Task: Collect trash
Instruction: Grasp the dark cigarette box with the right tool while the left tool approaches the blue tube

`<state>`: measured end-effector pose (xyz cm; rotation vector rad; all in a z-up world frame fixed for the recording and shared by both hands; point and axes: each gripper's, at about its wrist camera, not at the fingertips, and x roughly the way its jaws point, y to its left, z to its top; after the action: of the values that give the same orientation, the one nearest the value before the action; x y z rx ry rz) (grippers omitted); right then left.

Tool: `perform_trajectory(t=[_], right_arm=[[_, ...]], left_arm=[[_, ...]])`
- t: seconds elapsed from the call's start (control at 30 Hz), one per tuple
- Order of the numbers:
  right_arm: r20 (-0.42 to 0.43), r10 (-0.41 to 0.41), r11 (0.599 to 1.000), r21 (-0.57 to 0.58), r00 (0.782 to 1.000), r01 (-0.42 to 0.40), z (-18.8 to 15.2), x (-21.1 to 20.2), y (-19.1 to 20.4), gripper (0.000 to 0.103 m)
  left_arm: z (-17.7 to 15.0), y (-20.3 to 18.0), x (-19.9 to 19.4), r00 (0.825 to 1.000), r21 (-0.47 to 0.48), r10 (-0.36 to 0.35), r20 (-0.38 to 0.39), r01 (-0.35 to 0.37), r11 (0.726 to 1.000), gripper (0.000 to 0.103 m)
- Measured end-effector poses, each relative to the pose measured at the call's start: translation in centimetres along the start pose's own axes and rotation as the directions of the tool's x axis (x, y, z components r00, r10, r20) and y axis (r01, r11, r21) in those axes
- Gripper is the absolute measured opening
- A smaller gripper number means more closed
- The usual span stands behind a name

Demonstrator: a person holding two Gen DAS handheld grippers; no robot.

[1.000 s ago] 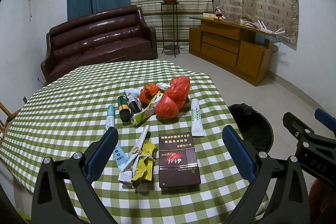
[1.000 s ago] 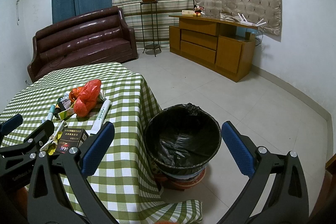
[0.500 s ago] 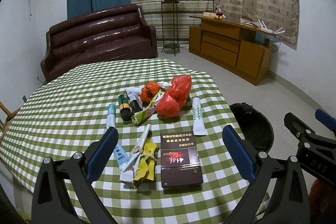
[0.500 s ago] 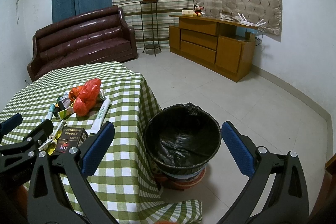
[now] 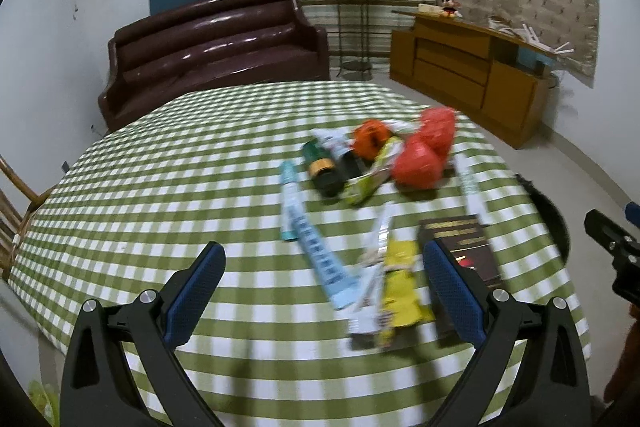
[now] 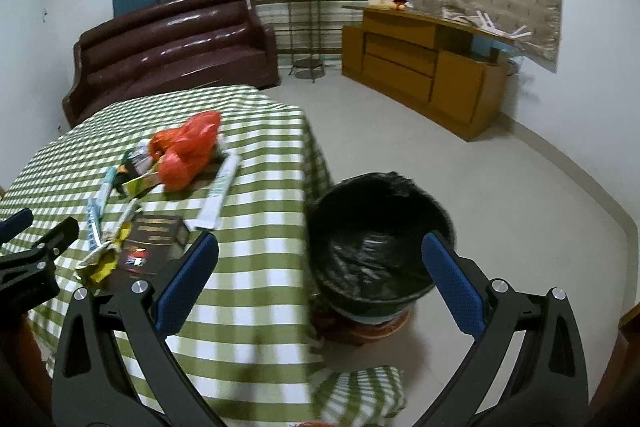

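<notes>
Trash lies on a green checked table: a red plastic bag, an orange wrapper, a dark green bottle, a light blue tube, a yellow wrapper, a dark box and a white tube. My left gripper is open and empty above the near table edge, with the blue tube and yellow wrapper between its fingers. My right gripper is open and empty, over the table edge and the black-lined bin. The red bag and dark box show there too.
A brown sofa stands behind the table. A wooden cabinet lines the right wall, and a plant stand is by the striped curtain. The bin stands on the tiled floor right of the table. A wooden chair is at the far left.
My left gripper has swung left, so the trash now sits further right in its view. My right gripper has shifted left and tilted down a little toward the table and bin. Both stay open.
</notes>
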<state>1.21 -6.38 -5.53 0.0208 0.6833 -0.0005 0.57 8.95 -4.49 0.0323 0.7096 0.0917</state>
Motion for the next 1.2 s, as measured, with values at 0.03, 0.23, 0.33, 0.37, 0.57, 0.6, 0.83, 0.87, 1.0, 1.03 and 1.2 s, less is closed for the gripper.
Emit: perform_trajectory(t=[0.03, 0.23, 0.33, 0.37, 0.57, 0.6, 0.83, 0.87, 1.0, 1.03, 1.2], right_arm=[[-0.002, 0.008, 1.000, -0.008, 1.000, -0.008, 0.0, 0.1, 0.7, 0.099], [-0.051, 0.055, 0.997, -0.050, 0.997, -0.058, 0.0, 1.2, 5.2, 0.097], [-0.092, 0.073, 0.995, -0.063, 0.993, -0.079, -0.2, 2.1, 7.2, 0.087], [-0.102, 0.078, 0.995, -0.061, 0.992, -0.085, -0.3, 2.3, 7.8, 0.083], [-0.127, 0.088, 0.991, -0.089, 0.988, -0.099, -0.3, 3.1, 10.8, 0.082], [-0.131, 0.073, 0.991, -0.102, 0.989, -0.087, -0.4, 3.3, 11.3, 0.082], [-0.167, 0.034, 0.993, -0.107, 0.985, -0.052, -1.2, 4.2, 11.5, 0.080], [-0.172, 0.032, 0.993, -0.108, 0.985, -0.051, -1.2, 4.5, 11.4, 0.076], [-0.193, 0.037, 0.993, -0.100, 0.980, -0.058, -1.5, 5.1, 10.9, 0.055], [-0.187, 0.031, 0.993, -0.107, 0.982, -0.052, -1.4, 5.1, 10.9, 0.054], [-0.173, 0.049, 0.994, -0.086, 0.984, -0.064, -1.3, 4.7, 10.0, 0.054]], left_arm=[[-0.2, 0.6, 0.0, 1.000, 0.003, 0.013, -0.002, -0.013, 1.000, 0.096], [-0.6, 3.7, 0.3, 0.999, -0.022, 0.045, -0.017, -0.045, 0.999, 0.096], [-0.8, 5.2, 0.2, 0.998, -0.032, 0.056, -0.022, -0.057, 0.998, 0.095], [-0.8, 5.6, 0.2, 0.998, -0.034, 0.057, -0.024, -0.058, 0.998, 0.094], [-0.9, 7.4, 1.4, 0.996, -0.055, 0.041, -0.083, -0.046, 0.997, 0.069], [-1.0, 7.6, 1.8, 0.995, -0.066, 0.037, -0.090, -0.043, 0.997, 0.069], [-1.0, 8.0, 2.4, 0.995, -0.086, 0.008, -0.100, -0.017, 0.996, 0.072], [-1.0, 8.0, 2.5, 0.995, -0.088, 0.006, -0.100, -0.015, 0.996, 0.073], [-1.0, 7.8, 2.9, 0.994, -0.097, -0.013, -0.106, 0.003, 0.995, 0.075], [-0.9, 7.6, 3.0, 0.994, -0.095, -0.018, -0.106, 0.008, 0.995, 0.076], [-0.7, 6.7, 3.1, 0.994, -0.085, -0.033, -0.107, 0.024, 0.996, 0.078]])
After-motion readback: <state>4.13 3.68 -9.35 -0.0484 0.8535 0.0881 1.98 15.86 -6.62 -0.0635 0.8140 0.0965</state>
